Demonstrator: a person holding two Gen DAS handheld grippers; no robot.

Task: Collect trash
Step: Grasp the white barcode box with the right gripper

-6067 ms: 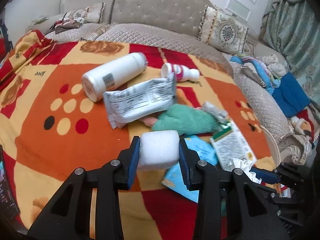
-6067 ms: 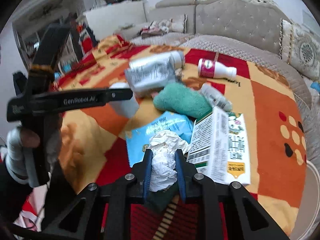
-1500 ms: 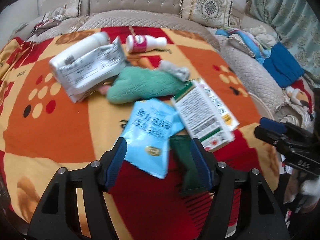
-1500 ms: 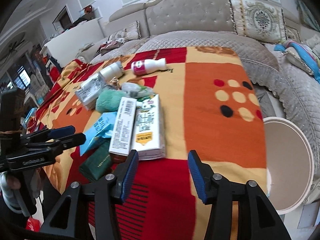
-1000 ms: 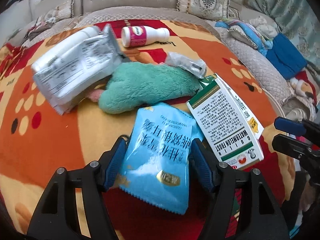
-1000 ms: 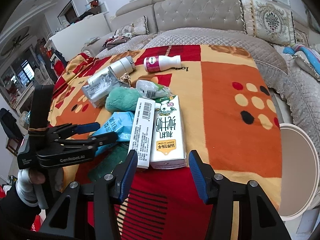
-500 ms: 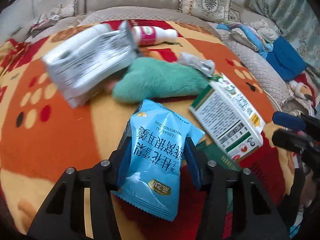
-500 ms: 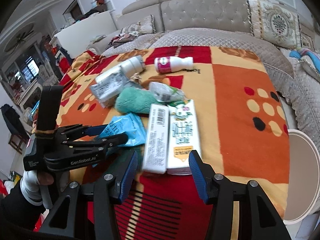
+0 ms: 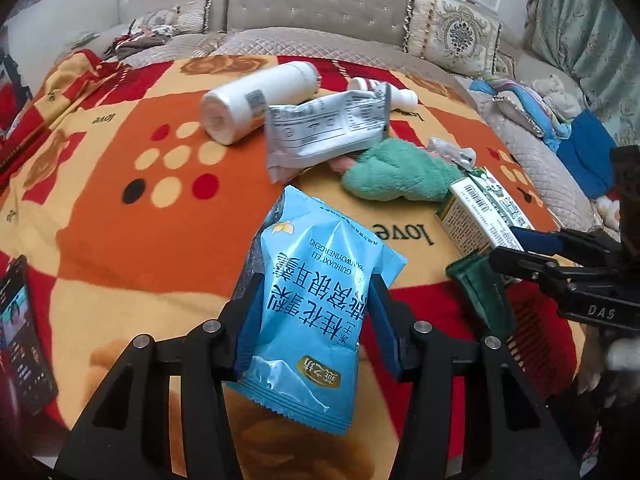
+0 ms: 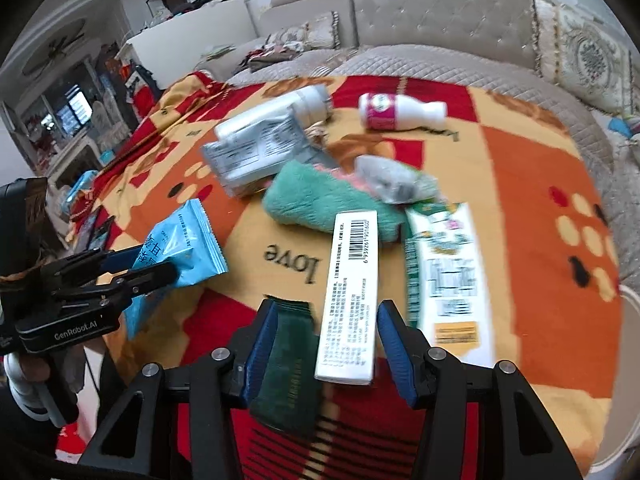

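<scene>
My left gripper point(image 9: 314, 322) is shut on a light blue snack bag point(image 9: 316, 300) and holds it lifted off the blanket; the bag also shows in the right wrist view point(image 10: 180, 244). My right gripper point(image 10: 326, 338) is open, its jaws either side of the near end of a white and green carton point(image 10: 352, 292) and a dark green packet point(image 10: 286, 372). Further back lie a silver wrapper point(image 9: 326, 128), a large white bottle point(image 9: 256, 100), a small pink-labelled bottle point(image 10: 394, 112) and a crumpled clear wrapper point(image 10: 390, 178).
A teal plush cloth point(image 9: 396, 174) lies mid-blanket. The orange, red and yellow blanket point(image 9: 120, 208) covers the seat of a beige tufted sofa point(image 9: 304, 4). A phone point(image 9: 22, 336) lies at the left edge. Clothes point(image 9: 576, 136) are piled at the right.
My left gripper has lifted the blue snack bag and drawn it back and left. My right gripper has moved forward, so its open jaws now flank the carton's near end.
</scene>
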